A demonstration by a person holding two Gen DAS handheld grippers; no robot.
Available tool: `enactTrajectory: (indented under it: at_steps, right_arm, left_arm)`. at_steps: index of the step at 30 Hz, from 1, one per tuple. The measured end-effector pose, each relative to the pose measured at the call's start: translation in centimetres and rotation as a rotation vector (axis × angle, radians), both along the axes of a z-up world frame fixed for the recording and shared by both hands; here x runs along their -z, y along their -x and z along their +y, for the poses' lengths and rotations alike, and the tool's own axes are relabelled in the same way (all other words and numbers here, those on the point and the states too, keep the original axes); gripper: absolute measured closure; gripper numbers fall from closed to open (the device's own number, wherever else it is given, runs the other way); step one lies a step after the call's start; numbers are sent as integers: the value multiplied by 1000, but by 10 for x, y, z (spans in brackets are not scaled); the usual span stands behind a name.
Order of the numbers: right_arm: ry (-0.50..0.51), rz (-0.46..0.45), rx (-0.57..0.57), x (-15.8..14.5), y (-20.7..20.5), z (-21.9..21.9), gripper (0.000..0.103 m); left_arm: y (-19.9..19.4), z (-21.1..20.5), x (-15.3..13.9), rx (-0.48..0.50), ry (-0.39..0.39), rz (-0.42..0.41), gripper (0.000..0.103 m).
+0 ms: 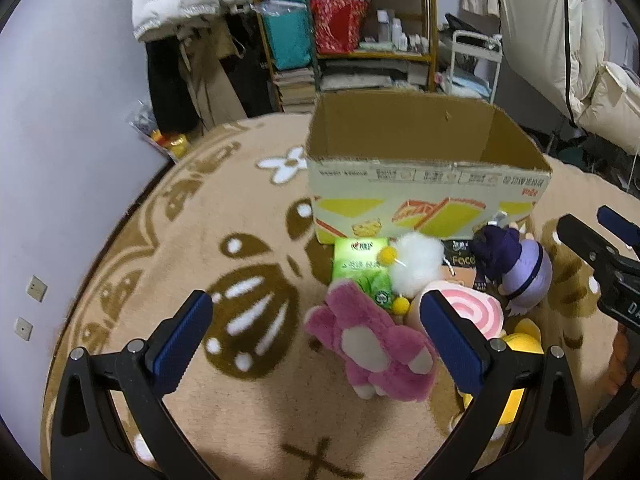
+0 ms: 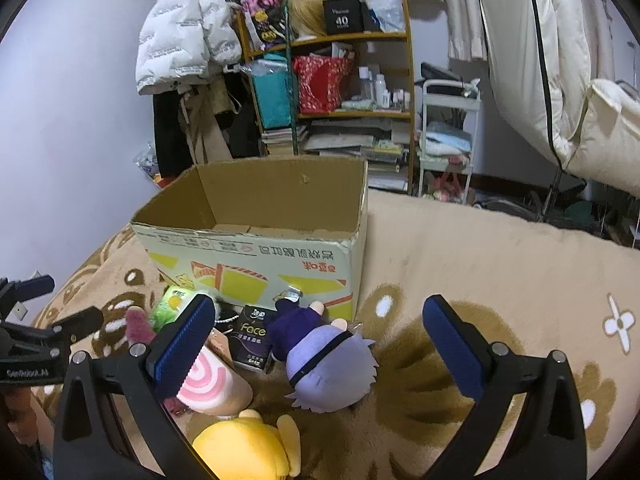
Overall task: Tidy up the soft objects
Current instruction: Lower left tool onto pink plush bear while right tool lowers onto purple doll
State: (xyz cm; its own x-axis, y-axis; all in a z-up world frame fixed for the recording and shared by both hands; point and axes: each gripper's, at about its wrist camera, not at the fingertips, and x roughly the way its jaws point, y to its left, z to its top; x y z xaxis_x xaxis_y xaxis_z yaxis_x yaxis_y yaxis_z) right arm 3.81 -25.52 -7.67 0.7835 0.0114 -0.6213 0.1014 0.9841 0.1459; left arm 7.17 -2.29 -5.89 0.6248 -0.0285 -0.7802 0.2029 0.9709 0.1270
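A pile of soft toys lies on the tan rug in front of an open cardboard box [image 1: 424, 184], which also shows in the right wrist view [image 2: 256, 256]. A pink plush [image 1: 372, 344] lies between my left gripper's [image 1: 320, 336] open fingers, below them. A pink swirl roll [image 1: 476, 308] [image 2: 208, 384], a white pompom toy [image 1: 416, 262], a purple-haired doll [image 1: 520, 268] [image 2: 328, 364] and a yellow plush [image 2: 248, 448] lie beside it. My right gripper [image 2: 316, 340] is open above the purple doll.
A green tissue pack [image 1: 360, 264] and a dark "Face" pack [image 2: 254, 338] lie by the box. A cluttered shelf [image 1: 360, 32], hanging coats and a white cart [image 2: 448, 140] stand behind. The right gripper [image 1: 600, 256] shows at the left view's right edge.
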Motion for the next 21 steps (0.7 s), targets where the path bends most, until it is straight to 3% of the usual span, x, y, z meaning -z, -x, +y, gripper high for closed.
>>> enactTrajectory:
  at_steps: [8, 21]
  right_arm:
    - [-43, 70, 23, 23, -25, -10, 0]
    - [-77, 196, 19, 60, -50, -14, 0]
  left_arm:
    - [-16, -8, 20, 12, 5, 82, 1]
    - [-45, 7, 58, -77, 69, 224, 1]
